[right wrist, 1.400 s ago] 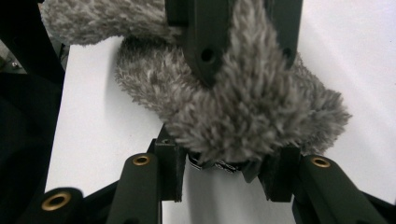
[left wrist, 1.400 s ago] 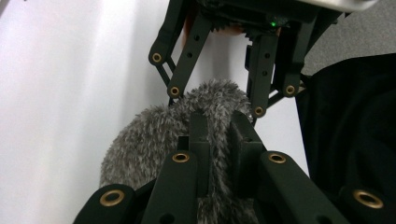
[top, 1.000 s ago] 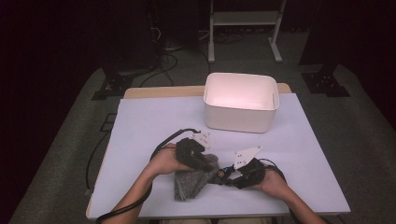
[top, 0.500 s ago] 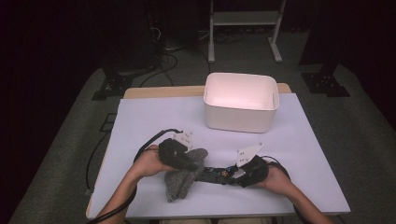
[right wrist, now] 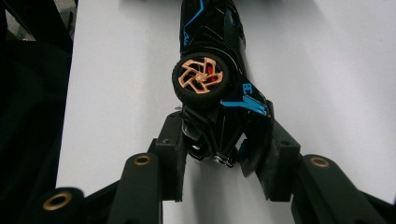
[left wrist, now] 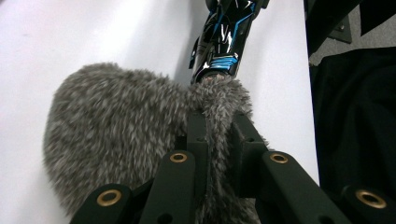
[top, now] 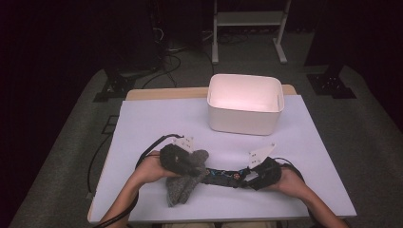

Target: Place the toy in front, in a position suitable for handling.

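Pinching shaggy grey fleece cloth (left wrist: 116, 135) in my left gripper (left wrist: 218, 135) fingers, my right gripper (right wrist: 224, 149) fingers clamping the glossy black toy car (right wrist: 210, 60), gold-spoked wheel, on the smooth white counter (top: 157, 123).

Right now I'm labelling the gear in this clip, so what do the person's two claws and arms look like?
Both are black. The left claw and right claw each carry a pale grey three-cornered plate on top and trail a black cable. Up close, the left claw's fingers and the right claw's fingers are blocky matte black bars joined by brass-coloured rivets. The forearms are bare, with no sleeves in sight.
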Tool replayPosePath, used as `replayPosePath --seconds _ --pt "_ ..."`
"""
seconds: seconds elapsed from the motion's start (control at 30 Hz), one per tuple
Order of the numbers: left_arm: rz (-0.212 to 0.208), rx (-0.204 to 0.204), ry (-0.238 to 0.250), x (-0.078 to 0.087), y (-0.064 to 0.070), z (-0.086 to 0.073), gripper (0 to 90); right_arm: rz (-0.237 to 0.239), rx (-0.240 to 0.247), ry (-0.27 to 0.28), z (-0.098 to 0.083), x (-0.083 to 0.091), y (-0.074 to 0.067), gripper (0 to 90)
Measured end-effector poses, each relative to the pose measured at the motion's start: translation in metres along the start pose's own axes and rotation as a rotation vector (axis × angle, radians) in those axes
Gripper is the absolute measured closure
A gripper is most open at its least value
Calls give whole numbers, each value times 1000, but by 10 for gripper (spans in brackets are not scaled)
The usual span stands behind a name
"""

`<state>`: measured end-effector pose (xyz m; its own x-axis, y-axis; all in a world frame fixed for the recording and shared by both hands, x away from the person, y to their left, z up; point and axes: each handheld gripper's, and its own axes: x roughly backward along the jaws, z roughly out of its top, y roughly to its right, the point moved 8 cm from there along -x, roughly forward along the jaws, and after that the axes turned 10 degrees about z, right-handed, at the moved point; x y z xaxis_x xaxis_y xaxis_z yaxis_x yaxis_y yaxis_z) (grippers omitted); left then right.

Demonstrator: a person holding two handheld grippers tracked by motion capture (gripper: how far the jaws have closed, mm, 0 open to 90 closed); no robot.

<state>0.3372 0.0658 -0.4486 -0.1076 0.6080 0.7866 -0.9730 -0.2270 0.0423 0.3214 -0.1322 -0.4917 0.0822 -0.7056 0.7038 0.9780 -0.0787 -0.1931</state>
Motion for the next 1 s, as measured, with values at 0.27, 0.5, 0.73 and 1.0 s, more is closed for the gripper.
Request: replayPosePath --seconds 0.27,0.5,0.73,1.0 --pt "-18 -1 12 -4 2 3 805 -6 25 -53 20 -10 0 483" --pt "-27 -13 29 -9 6 10 804 -1 71 -95 40 -23 2 526" --pt "-23 46 54 -2 -4 -3 804 4 53 -138 38 -18 3 544" --pt "-57 49 61 -15 0 -3 806 -5 69 -216 53 -31 0 510"
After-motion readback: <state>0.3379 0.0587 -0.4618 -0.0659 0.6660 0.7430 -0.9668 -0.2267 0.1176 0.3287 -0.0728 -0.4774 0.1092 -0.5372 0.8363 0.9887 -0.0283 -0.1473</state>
